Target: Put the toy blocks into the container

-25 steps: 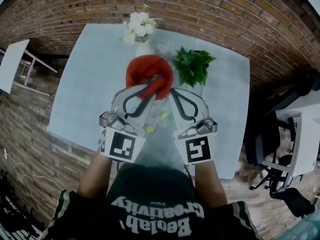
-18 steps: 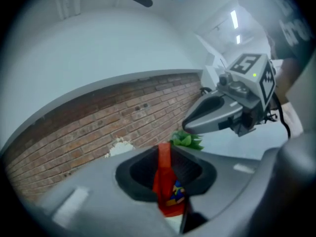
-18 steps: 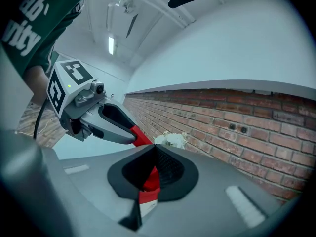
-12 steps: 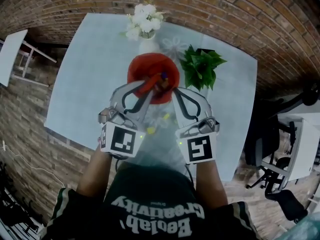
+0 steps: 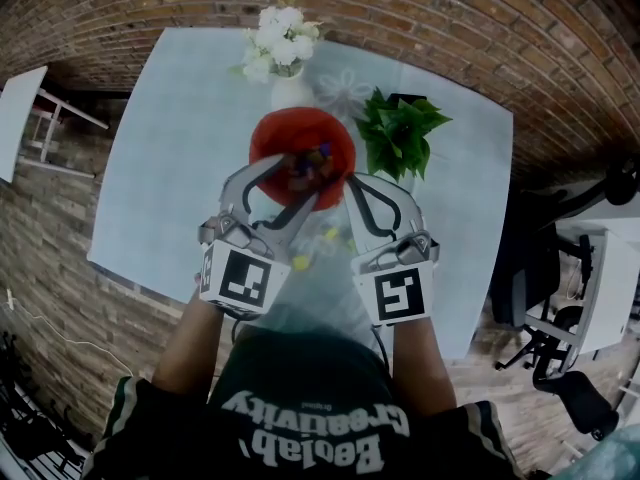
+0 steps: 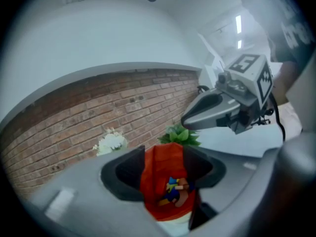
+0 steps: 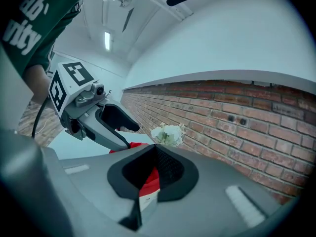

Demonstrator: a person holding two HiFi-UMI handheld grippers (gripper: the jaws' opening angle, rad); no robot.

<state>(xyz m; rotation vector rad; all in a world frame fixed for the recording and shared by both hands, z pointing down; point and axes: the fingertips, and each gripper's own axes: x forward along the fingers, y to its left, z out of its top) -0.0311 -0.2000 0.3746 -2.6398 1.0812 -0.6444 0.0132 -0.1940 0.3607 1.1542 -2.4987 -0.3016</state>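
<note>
A pale worktop stood before a brick wall, carrying white flowers, a green plant and a round red container, mouth upward, near its far middle. Toy blocks lay heaped inside, too small to tell which way any pointed. Yellow blocks lay loose nearer the person. The left gripper hovered over the container's near rim, jaws apart after just opening, gripping nothing. The right gripper, jaws drawn together with nothing seen between them, pointed at the container's right rim.
</note>
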